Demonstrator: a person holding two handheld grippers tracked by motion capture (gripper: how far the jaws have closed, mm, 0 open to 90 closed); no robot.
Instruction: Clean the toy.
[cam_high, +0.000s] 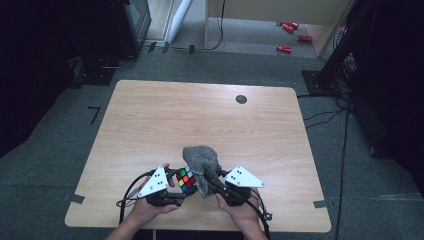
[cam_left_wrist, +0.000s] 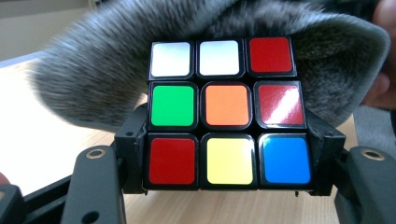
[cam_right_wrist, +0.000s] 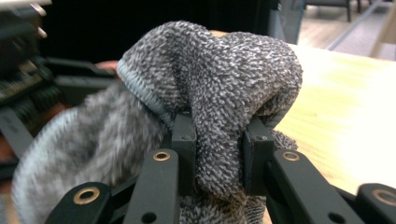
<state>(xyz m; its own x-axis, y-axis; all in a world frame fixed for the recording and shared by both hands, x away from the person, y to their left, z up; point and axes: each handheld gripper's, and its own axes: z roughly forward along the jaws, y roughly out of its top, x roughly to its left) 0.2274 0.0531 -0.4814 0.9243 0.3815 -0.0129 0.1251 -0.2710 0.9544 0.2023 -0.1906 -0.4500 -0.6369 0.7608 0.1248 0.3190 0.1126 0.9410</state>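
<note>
Left gripper (cam_high: 176, 186) clamps the cube (cam_high: 185, 180) between its jaws, pads on the cube's two sides; in the left gripper view the cube (cam_left_wrist: 229, 114) faces the camera with mixed stickers, orange in the middle. Right gripper (cam_high: 212, 179) is pinched together on a fold of the grey cloth (cam_high: 202, 159); in the right gripper view the cloth (cam_right_wrist: 219, 79) bunches up above the jaws. Cloth drapes over and behind the cube, touching it, just beyond both grippers' tips. Both sit above the table (cam_high: 200, 115), near its front edge.
</note>
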